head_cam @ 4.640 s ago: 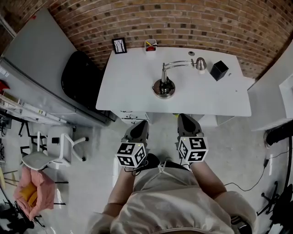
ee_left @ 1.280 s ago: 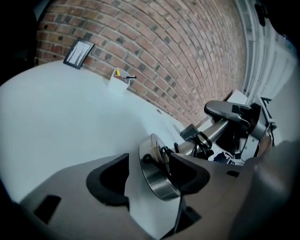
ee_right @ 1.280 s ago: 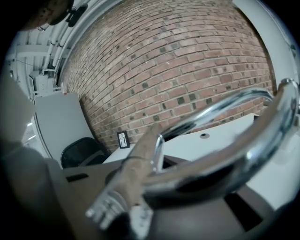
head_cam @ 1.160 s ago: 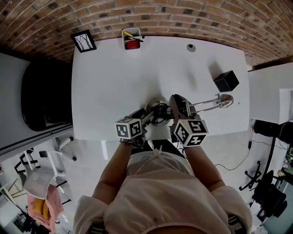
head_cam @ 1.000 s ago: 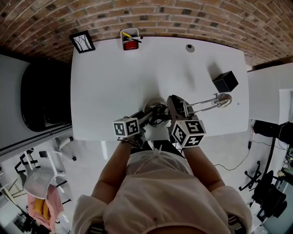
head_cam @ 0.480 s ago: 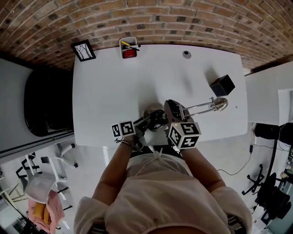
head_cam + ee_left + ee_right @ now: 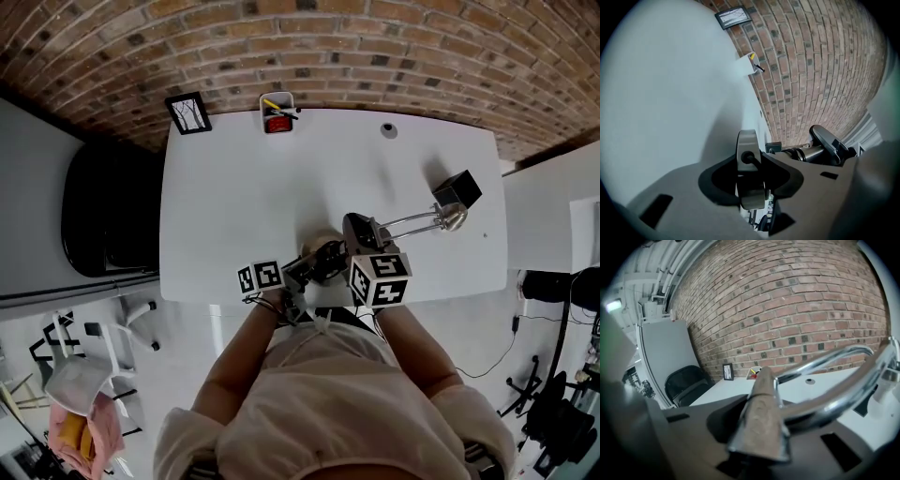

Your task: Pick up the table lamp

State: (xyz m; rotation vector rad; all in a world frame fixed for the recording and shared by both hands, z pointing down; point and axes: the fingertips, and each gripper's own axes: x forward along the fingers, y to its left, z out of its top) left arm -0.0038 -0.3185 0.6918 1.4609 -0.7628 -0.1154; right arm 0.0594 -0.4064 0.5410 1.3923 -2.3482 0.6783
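The left claw [image 7: 314,268] has closed on the table lamp [image 7: 413,222]; right claw [image 7: 360,231] pinches it.

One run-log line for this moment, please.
left gripper: shut on base of table lamp | right gripper: shut on its stem | lamp head near black cube | lift: cannot tell

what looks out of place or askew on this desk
Nothing is spilled or broken. The one odd spot: the table lamp, gripped at its base by the left gripper and at its post by the right gripper, has its head right beside the black box; whether they touch is unclear.
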